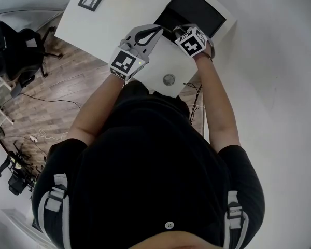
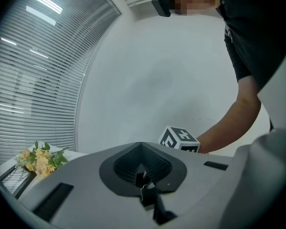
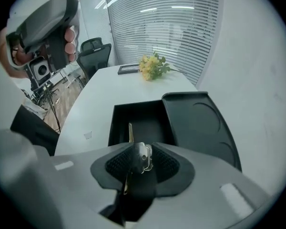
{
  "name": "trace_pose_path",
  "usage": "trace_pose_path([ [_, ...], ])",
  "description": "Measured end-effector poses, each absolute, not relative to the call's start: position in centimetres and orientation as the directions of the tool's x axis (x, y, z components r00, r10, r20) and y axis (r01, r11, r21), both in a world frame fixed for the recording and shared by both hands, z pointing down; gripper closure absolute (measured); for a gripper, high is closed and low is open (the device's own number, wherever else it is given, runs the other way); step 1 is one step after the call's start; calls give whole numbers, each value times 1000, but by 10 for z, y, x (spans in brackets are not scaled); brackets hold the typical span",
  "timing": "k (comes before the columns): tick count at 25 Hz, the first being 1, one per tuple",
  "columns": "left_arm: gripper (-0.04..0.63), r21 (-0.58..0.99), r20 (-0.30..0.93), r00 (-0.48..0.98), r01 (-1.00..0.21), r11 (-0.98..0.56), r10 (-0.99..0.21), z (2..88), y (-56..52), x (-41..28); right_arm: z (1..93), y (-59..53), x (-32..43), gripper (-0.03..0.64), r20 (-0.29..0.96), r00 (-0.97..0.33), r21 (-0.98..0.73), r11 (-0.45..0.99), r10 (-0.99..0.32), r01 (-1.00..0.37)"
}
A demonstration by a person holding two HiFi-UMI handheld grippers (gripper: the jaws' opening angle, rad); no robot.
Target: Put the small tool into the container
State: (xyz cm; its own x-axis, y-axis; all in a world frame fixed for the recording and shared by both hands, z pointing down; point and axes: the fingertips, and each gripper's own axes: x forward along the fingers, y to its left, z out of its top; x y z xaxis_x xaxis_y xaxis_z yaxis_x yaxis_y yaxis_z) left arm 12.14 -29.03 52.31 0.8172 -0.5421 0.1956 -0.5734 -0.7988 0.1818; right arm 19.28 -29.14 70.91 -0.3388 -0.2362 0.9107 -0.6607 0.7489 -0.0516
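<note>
Right gripper view shows the right tool [image 3: 141, 149] with its jaws apart. The implement [image 3: 144, 156], a small flat metal piece with a thin brass-coloured strip, stands between the pads, apparently unpressed, and the open black container [image 3: 148, 124] lies just beyond the tips on the bench [image 3: 97, 97]. The implement looks light, rigid and smooth, so it would probably slip easily; it is best pinched across its flat faces near the middle, not by the thin strip. The left tool [image 2: 142, 174] has its jaws together on nothing, and the right tool's cube sits just past its tips.
</note>
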Motion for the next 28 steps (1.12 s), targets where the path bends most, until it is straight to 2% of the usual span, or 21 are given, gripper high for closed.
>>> trace_pose_path([
  [3,588,174,200,817,-572,-801,-540,522,-289,121,689,-297,193,492,885,-347,-3,742,-310,-671],
  [7,588,164,200,819,-569,-806,-538,516,-290,119,640,-299,189,500,797,-430,-2,710,-424,-704],
  [12,588,158,180,833,-549,-820,-523,494,-292,121,556,-294,186,584,599,-541,-29,660,-590,-751],
  [15,588,137,162,848,-526,-839,-505,478,-289,126,509,-287,184,606,467,-580,-43,638,-668,-769],
  [20,588,100,137,874,-480,-872,-466,452,-281,135,453,-273,186,606,315,-584,-31,607,-748,-794],
  [28,588,87,100,913,-403,-911,-395,413,-268,150,402,-250,194,606,177,-544,-2,552,-820,-834],
])
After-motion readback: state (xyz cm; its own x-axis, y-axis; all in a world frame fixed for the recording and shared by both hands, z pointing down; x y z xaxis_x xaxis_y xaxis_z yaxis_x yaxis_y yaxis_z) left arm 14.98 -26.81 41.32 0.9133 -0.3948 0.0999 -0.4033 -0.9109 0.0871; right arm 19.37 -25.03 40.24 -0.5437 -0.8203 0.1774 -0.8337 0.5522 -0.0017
